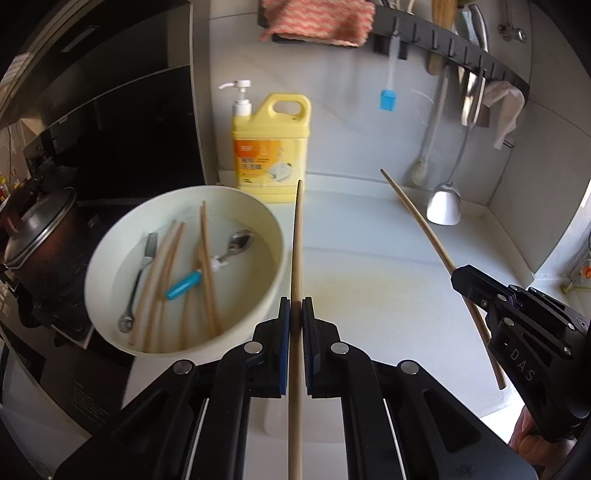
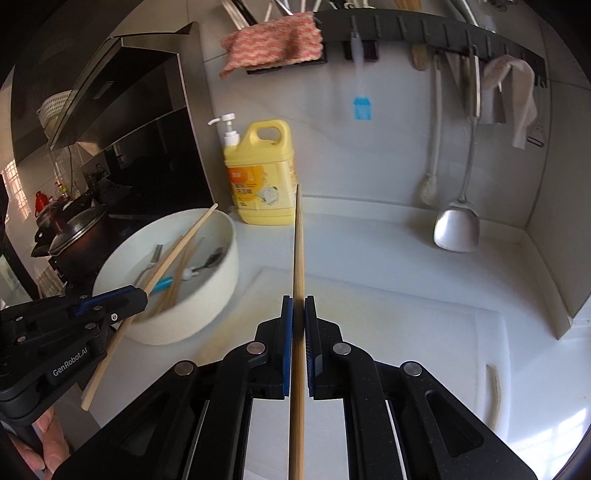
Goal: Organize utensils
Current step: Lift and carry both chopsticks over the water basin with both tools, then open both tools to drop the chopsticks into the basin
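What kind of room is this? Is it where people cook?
Most likely a home kitchen. A black range hood hangs over a lidded pot, a yellow dish soap jug stands on the counter, and a wall rail holds a metal spatula and cloths.

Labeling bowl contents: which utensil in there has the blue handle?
The spoon. Its blue handle lies among the chopsticks in the white bowl. The fork beside it is all metal; the chopsticks are plain wood.
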`<state>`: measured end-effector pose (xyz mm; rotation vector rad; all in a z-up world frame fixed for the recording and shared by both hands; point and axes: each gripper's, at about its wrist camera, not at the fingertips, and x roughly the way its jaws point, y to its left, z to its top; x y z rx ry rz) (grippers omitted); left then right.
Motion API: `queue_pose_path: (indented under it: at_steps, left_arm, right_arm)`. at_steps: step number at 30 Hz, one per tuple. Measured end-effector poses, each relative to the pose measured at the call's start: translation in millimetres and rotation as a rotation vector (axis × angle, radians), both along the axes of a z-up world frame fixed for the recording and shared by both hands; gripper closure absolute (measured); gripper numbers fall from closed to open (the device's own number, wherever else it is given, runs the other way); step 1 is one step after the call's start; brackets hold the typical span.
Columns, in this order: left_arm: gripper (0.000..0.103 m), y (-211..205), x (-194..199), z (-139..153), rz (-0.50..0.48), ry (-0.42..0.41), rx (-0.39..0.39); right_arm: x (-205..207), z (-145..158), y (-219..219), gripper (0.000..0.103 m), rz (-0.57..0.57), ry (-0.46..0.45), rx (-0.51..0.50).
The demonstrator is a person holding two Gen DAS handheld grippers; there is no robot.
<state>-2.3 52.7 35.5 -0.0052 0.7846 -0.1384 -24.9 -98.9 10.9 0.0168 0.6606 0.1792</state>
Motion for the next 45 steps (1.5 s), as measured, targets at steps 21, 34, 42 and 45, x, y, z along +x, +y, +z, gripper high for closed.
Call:
queue_pose_path:
  at_steps: [21, 34, 42, 45]
  left_arm:
    - [0.096, 178, 132, -60, 0.003, 0.142, -0.012]
    - [0.095, 172, 152, -81, 0.049, 0.230, -0.013]
    - [0.038, 179, 140, -68, 0.119, 0.225, 0.025]
    - [0.031, 181, 136, -62, 0.129, 0.237, 0.047]
  right_arm:
    - [143, -64, 197, 0.097, 0.052, 0.197, 0.056]
    - [169, -75, 203, 0.097, 0.095, 0.263, 0.034]
    - [163, -61, 189, 0.090, 0.080, 0.249, 0.024]
    - [154, -52, 184, 0.076, 0.077, 0.238, 0.021]
